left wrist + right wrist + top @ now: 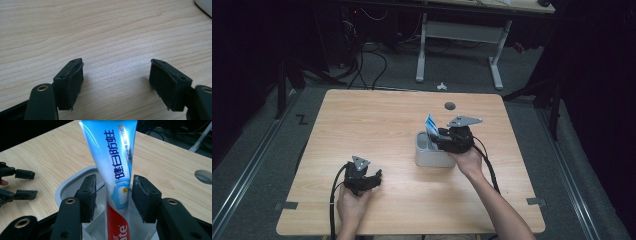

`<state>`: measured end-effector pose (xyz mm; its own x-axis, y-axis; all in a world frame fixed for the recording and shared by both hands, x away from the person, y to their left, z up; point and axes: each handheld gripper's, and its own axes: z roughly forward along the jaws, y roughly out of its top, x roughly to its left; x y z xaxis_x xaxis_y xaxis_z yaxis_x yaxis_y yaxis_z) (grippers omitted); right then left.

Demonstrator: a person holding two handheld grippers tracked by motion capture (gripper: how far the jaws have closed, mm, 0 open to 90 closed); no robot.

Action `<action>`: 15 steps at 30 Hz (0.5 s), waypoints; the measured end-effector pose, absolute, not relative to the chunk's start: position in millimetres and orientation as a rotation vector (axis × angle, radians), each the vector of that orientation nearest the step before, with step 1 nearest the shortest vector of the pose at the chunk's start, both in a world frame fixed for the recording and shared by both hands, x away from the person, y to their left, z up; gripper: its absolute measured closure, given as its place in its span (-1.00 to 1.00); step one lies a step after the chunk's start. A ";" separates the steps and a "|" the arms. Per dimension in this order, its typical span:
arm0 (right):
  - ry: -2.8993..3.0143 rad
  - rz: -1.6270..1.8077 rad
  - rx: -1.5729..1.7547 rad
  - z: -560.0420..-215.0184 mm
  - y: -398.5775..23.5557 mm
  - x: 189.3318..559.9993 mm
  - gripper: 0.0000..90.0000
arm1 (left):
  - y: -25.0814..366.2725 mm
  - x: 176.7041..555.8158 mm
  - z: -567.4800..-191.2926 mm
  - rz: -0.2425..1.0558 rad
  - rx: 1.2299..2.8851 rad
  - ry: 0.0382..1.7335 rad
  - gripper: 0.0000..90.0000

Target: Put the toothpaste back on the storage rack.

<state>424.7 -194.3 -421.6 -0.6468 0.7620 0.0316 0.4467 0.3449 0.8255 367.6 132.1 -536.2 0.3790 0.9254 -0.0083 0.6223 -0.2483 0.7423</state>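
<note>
Upright w/in grey holder (65, 185), toothpaste tube (113, 162), cap down

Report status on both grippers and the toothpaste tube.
Left gripper open, idle over the wooden table. Right gripper open around the blue-and-red toothpaste tube, standing in the grey plastic bin. Nothing obstructing.

A person's right gripper (443, 139) is hovering over a grey container (432, 156) near the desk's (377, 125) centre, a blue toothpaste tube (431, 125) standing in it. The left gripper (374, 176) is resting near the desk's front-left edge, well apart.
</note>
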 end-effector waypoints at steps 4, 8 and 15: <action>2.246 1.224 1.054 -418.0 -196.6 421.5 0.20 | 132.2 367.6 -536.2 0.581 1.973 1.329 -0.38; 2.233 1.238 1.042 -413.6 -199.9 418.1 0.20 | 132.1 367.6 -536.2 0.581 1.973 1.330 -0.38; 2.209 1.262 1.051 -407.7 -206.9 414.8 0.20 | 132.1 367.5 -536.2 0.581 1.973 1.330 -0.38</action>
<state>414.8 -206.9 -407.7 -0.6447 0.7637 0.0330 0.4164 0.3147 0.8530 367.5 132.1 -536.2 0.3789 0.9254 -0.0082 0.6226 -0.2483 0.7421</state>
